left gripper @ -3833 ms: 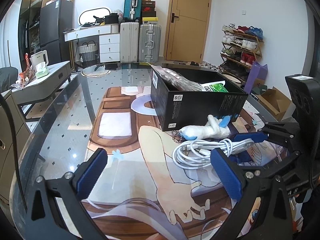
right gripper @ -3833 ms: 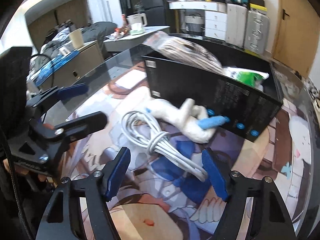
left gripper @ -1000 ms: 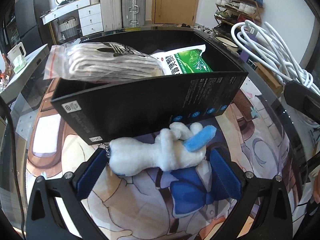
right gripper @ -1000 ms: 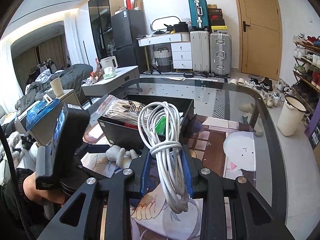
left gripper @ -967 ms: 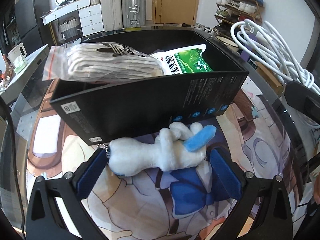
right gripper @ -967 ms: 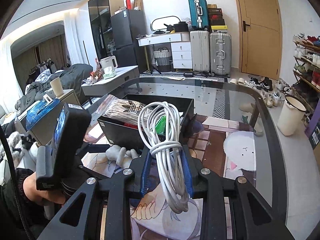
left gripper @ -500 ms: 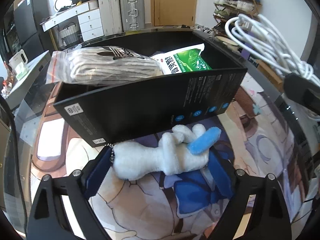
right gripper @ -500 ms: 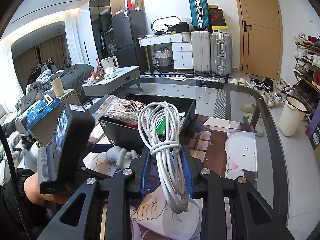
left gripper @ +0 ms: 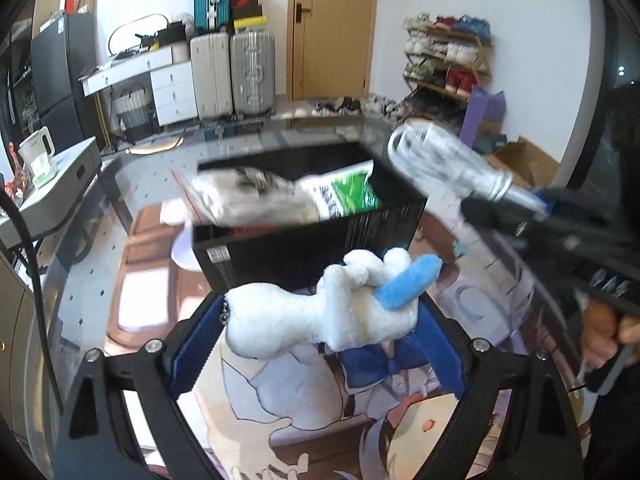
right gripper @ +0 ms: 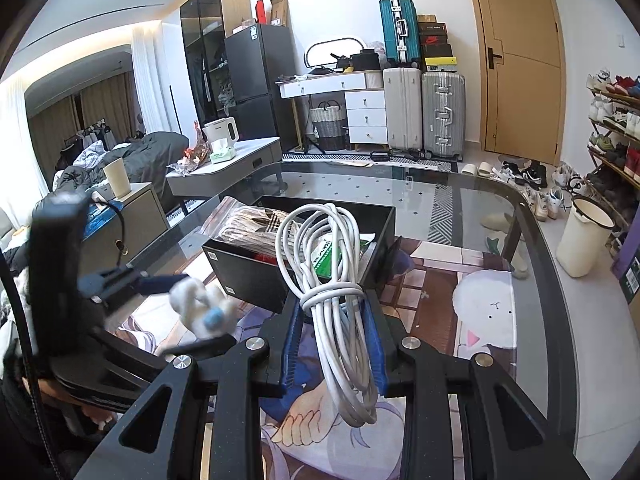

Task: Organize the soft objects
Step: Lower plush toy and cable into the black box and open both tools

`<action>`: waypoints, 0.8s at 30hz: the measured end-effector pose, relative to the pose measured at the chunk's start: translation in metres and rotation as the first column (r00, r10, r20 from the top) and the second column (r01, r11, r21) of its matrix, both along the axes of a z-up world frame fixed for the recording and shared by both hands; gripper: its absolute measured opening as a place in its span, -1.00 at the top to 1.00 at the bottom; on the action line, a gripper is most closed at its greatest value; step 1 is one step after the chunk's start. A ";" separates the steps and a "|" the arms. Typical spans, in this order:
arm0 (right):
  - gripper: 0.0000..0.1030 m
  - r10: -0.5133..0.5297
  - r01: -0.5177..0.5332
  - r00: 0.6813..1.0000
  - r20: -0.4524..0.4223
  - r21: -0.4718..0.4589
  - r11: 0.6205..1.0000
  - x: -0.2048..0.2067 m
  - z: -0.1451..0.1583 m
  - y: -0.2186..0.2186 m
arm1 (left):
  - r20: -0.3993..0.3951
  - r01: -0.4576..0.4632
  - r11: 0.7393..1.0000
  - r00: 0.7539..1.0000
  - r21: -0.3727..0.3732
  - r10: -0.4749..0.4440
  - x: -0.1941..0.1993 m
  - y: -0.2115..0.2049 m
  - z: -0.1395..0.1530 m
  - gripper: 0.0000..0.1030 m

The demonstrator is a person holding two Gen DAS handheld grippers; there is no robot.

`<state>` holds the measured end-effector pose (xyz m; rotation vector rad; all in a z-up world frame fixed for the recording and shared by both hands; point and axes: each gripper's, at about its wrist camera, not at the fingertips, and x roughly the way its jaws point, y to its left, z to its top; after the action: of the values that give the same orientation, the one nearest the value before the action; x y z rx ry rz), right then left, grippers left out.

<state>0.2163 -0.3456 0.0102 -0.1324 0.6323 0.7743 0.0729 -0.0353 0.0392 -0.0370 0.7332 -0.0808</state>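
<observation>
Lifting plush toy clamped across left gripper jaws toward box ahead; right gripper jaws narrow, pinching cable; clearing near wall before release

One black box is sitting on the desk. Two things are lying inside the box: one clear bag of grey cloth and one green and white packet. One white plush toy is hanging just in front of the box. One bundle of white cable is hanging near the box too. Far behind the box, three suitcases are standing by the wall: one teal suitcase, one white suitcase and one silver suitcase. One white kettle is sitting on the side table left of the box.
</observation>
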 end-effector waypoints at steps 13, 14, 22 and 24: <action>0.43 -0.006 0.006 1.000 -0.005 -0.006 1.000 0.003 0.007 0.020 | 0.080 -0.018 1.000 0.997 0.007 0.017 0.017 0.032 0.036 -0.78; 0.43 -0.012 0.012 1.000 -0.005 -0.009 1.000 0.005 0.008 0.023 | 0.085 -0.018 1.000 0.996 0.011 0.017 0.020 0.033 0.037 -0.78; 0.43 -0.031 0.031 0.999 -0.014 -0.021 0.999 0.023 0.014 0.037 | 0.104 -0.005 0.999 0.995 0.046 0.001 0.047 0.037 0.046 -0.78; 0.43 -0.031 0.031 0.999 -0.015 -0.028 0.999 0.029 0.014 0.042 | 0.107 0.006 0.998 0.994 0.058 -0.012 0.054 0.036 0.047 -0.78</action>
<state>0.2455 -0.3039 0.0247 -0.1420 0.6591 0.7371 0.1273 0.0011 0.0867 0.0254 0.6282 -0.0701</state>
